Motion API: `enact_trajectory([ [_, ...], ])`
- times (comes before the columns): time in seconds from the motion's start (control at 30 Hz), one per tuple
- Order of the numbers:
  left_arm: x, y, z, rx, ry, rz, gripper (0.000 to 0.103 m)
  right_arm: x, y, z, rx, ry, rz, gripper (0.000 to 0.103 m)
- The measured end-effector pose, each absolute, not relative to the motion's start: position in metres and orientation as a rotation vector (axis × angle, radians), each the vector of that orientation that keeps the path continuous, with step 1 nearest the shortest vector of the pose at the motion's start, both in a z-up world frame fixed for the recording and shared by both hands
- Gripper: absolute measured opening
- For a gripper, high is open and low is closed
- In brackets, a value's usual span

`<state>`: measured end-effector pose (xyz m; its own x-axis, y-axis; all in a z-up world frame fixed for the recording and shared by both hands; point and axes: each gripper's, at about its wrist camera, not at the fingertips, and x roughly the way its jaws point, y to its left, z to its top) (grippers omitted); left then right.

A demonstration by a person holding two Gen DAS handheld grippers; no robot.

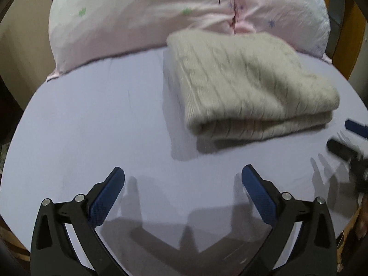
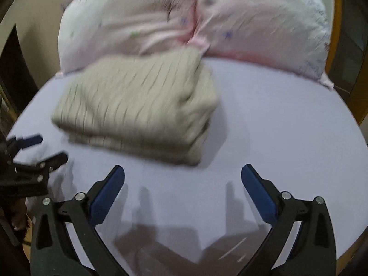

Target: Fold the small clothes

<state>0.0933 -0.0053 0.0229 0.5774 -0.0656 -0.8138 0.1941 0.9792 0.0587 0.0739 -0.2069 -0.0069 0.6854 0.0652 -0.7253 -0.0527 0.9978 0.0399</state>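
Observation:
A beige cable-knit sweater (image 1: 248, 85) lies folded into a thick rectangle on the lavender table (image 1: 92, 119), close to the pillows. It also shows in the right wrist view (image 2: 138, 108), blurred. My left gripper (image 1: 182, 172) is open and empty, held over the bare table in front of the sweater and to its left. My right gripper (image 2: 182, 172) is open and empty, in front of the sweater's right end. Each gripper appears at the edge of the other's view, the right one (image 1: 345, 135) and the left one (image 2: 41, 151).
Two pink and white pillows (image 1: 142, 16) lie against the far side of the table, also in the right wrist view (image 2: 260, 25). The round table edge (image 2: 358, 138) curves off at the right, with wooden furniture beyond it.

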Motion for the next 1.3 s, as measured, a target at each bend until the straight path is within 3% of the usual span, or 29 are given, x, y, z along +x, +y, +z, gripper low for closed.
enact_trajectory([
  [1.3, 0.085, 0.001, 0.021, 0.089, 0.935, -0.136, 0.102, 0.075, -0.184, -0.020, 0.001, 0.849, -0.022, 0.101],
])
